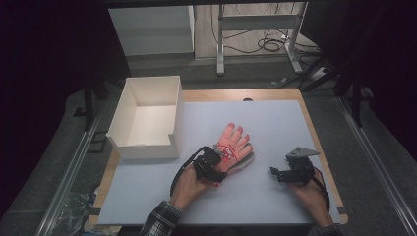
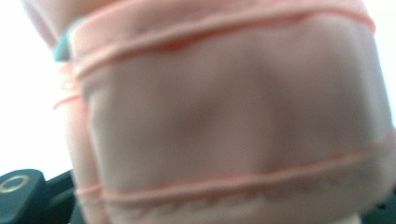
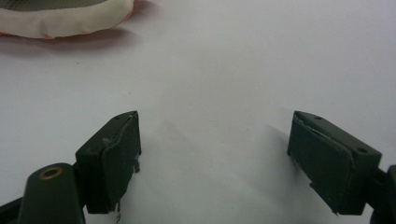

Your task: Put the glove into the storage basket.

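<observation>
The left gripper [image 1: 220, 163] is clamped on the cuff of the pink glove [image 1: 234, 142] at mid-table – fingers pointing away – while the right gripper [image 1: 279, 172], jaws apart and empty, waits well to its right

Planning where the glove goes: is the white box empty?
Empty: the high view shows the white box with a bare floor; the glove lies outside it.
</observation>
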Tool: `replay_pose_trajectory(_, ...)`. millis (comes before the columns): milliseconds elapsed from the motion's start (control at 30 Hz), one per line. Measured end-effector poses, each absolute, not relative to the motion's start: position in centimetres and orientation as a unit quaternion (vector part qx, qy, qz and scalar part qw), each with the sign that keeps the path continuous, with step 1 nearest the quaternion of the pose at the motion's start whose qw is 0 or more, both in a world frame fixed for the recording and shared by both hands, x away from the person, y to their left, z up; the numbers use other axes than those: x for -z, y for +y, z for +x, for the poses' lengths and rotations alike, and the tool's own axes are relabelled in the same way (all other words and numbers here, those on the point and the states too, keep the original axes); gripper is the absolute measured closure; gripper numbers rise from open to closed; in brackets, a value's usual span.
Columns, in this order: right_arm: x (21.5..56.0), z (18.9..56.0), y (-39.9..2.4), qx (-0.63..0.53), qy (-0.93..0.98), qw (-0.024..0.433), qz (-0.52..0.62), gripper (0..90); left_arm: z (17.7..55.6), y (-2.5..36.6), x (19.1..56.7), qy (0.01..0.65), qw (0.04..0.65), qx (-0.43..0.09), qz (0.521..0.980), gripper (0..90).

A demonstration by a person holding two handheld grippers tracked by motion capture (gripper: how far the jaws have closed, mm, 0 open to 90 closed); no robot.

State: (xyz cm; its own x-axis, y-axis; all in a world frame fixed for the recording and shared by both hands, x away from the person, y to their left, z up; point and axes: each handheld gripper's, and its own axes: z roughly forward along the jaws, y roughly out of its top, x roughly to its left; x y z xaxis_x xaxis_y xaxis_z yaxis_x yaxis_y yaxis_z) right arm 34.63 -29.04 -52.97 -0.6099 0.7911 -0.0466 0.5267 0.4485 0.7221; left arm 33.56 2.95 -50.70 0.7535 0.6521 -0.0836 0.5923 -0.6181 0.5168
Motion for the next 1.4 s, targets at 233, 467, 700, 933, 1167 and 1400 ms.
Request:
replay_pose_trajectory(233, 53.0, 34.6, -29.0, -0.343, 0.829, 0.193, 0.397, 17.6, 34.0, 3.5, 50.0, 0.353, 0.27, -0.062, 0.894, 47.9)
replay_pose_trajectory(467, 53.0, 34.6, -29.0, -0.343, 0.829, 0.193, 0.397, 17.6, 34.6, 4.3, 48.8, 0.363, 0.279, -0.061, 0.887, 47.7)
replay_pose_trajectory(700, 53.0, 34.6, -29.0, -0.343, 0.829, 0.194, 0.397, 17.6, 35.4, 4.6, 46.9, 0.365, 0.279, -0.066, 0.886, 47.4)
replay_pose_trajectory(933, 53.0, 34.6, -29.0, -0.343, 0.829, 0.195, 0.396, 17.6, 36.3, 4.6, 45.3, 0.366, 0.279, -0.074, 0.885, 47.3)
replay_pose_trajectory(1167, 53.0, 34.6, -29.0, -0.344, 0.829, 0.194, 0.397, 17.6, 37.6, 5.0, 43.5, 0.375, 0.278, -0.075, 0.881, 47.2)
replay_pose_trajectory(1400, 53.0, 34.6, -29.0, -0.345, 0.828, 0.195, 0.396, 17.6, 38.6, 5.6, 41.5, 0.381, 0.278, -0.084, 0.878, 47.0)
